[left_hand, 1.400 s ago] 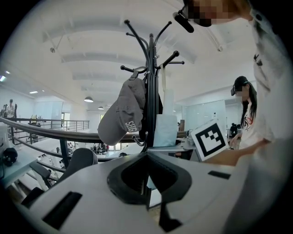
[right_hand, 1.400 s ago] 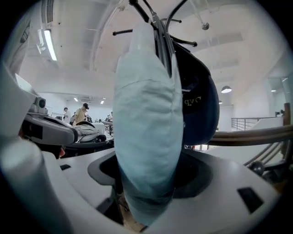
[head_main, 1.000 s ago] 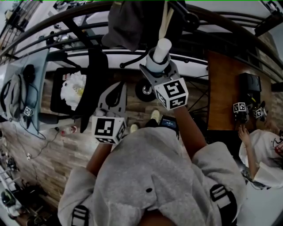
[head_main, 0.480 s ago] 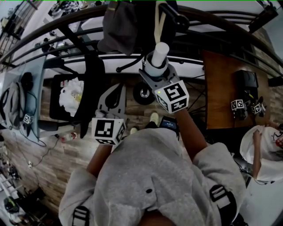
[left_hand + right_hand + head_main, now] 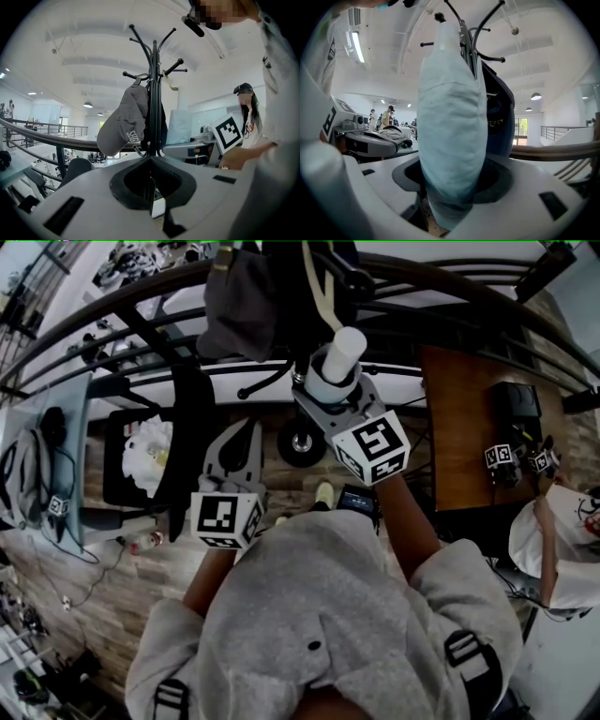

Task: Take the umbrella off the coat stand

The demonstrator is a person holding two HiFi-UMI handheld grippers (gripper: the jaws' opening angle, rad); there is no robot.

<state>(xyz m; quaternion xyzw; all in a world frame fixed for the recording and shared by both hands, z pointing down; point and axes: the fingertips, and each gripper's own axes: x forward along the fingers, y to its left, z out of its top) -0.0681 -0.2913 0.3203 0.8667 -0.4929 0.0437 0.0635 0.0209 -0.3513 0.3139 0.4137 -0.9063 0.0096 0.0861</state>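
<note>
A pale blue folded umbrella point(image 5: 450, 122) hangs on the black coat stand point(image 5: 153, 93); in the head view the umbrella point(image 5: 342, 351) shows as a white cylinder. My right gripper point(image 5: 450, 187) is shut on its lower part, after its jaws have just been closing on it. That right gripper point(image 5: 328, 385) points at the stand. A grey cap point(image 5: 125, 124) and a dark navy bag point(image 5: 499, 117) hang on other hooks. My left gripper point(image 5: 151, 161) is shut on nothing, short of the stand's pole. The left gripper point(image 5: 234, 446) is lower left of the right one.
A dark curved railing point(image 5: 122, 306) runs behind the stand. A black bin with white rubbish point(image 5: 150, 442) stands at the left, a wooden table point(image 5: 469, 427) at the right. Another person point(image 5: 562, 540) holding marker cubes is at the far right.
My right gripper has risen slightly with the umbrella in it. The left gripper has hardly moved. The person at the right has shifted.
</note>
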